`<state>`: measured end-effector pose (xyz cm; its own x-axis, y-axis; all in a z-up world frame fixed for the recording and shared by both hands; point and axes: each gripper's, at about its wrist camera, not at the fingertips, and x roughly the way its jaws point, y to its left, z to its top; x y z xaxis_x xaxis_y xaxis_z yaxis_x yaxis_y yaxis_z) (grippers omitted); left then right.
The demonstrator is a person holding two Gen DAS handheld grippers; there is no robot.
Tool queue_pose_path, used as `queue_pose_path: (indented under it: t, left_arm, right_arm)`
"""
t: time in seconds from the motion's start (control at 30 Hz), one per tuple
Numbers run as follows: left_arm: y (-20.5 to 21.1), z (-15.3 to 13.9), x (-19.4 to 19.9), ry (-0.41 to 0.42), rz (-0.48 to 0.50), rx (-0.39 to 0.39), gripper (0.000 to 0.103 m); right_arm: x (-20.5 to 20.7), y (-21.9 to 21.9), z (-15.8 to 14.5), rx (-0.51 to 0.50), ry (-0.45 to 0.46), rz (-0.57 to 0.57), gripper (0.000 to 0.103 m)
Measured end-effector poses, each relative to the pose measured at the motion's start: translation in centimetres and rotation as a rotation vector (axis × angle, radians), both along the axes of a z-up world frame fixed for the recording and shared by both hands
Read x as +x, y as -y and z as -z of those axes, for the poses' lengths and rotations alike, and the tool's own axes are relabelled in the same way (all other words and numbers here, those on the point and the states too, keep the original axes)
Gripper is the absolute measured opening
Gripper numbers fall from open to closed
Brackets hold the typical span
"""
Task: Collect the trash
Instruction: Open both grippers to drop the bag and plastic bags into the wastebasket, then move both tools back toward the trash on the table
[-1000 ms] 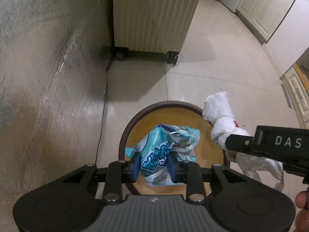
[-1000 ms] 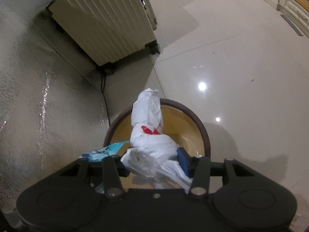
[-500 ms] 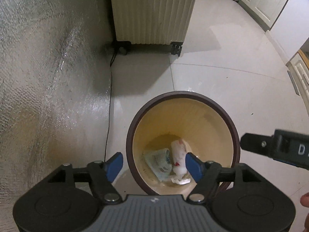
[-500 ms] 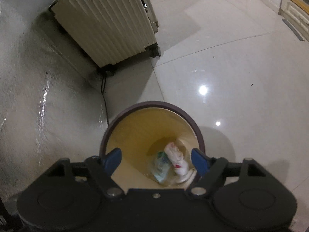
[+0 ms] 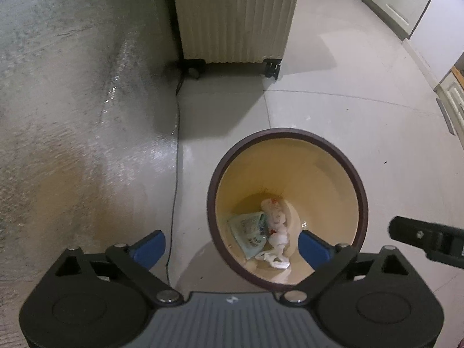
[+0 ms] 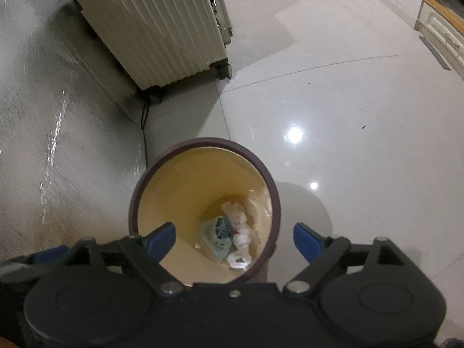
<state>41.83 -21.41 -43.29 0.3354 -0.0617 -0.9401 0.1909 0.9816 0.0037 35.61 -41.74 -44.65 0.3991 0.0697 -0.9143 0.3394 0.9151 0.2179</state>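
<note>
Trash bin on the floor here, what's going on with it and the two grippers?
A person holds both grippers above the round bin. The left gripper and right gripper have just been opening and hold nothing. A blue snack wrapper and a knotted white plastic bag lie at the bin's bottom, next to each other. A ribbed cream suitcase stands behind.
</note>
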Motion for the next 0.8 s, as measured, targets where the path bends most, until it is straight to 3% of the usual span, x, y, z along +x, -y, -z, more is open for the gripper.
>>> queue_pose_path:
  t: [0.17,0.43,0.8]
  left_arm:
    - [-0.8,-1.1,-0.8,0.005,-0.007,0.019,0.103]
    - [-1.6,-2.8,-2.5,0.001,-0.005,0.044,0.103]
    - [-3.3,-7.1,-6.0,0.063,-0.013,0.039,0.103]
  right_arm:
    - [-1.0,-0.1,-0.3,-0.038,-0.010,-0.021,0.103]
    - [-3.1,-0.6,-1.7,-0.101,-0.017,-0.068,0.103]
    - [-6.6,-1.0,-5.6,-0.134,0.018,-0.057,0.103]
